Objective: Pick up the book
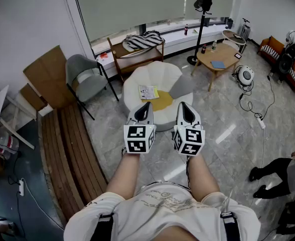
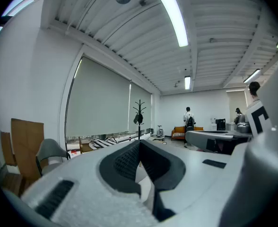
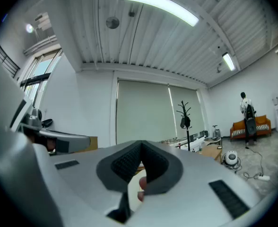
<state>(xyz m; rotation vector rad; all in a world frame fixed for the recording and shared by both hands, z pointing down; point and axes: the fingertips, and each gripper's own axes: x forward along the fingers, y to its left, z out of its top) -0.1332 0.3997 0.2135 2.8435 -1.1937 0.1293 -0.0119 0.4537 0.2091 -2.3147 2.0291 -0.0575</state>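
Observation:
A book (image 1: 148,92) with a pale printed cover lies on a white flower-shaped seat (image 1: 132,87), beside its yellow centre. Both grippers are held level at waist height, short of the seat. In the head view my left gripper (image 1: 146,105) and my right gripper (image 1: 183,105) are side by side, tips towards the seat. The left gripper (image 2: 139,143) has its dark ribbed pads closed together with nothing between them. The right gripper (image 3: 141,144) is likewise shut and empty. The book does not show in either gripper view.
A grey chair (image 1: 85,79) and cardboard (image 1: 47,74) stand left of the seat. Behind it is a wooden bench with a striped cushion (image 1: 143,39). A coat stand (image 1: 202,24), a wooden coffee table (image 1: 218,55), a round white device (image 1: 246,75), cables and someone's legs (image 1: 273,172) are at the right.

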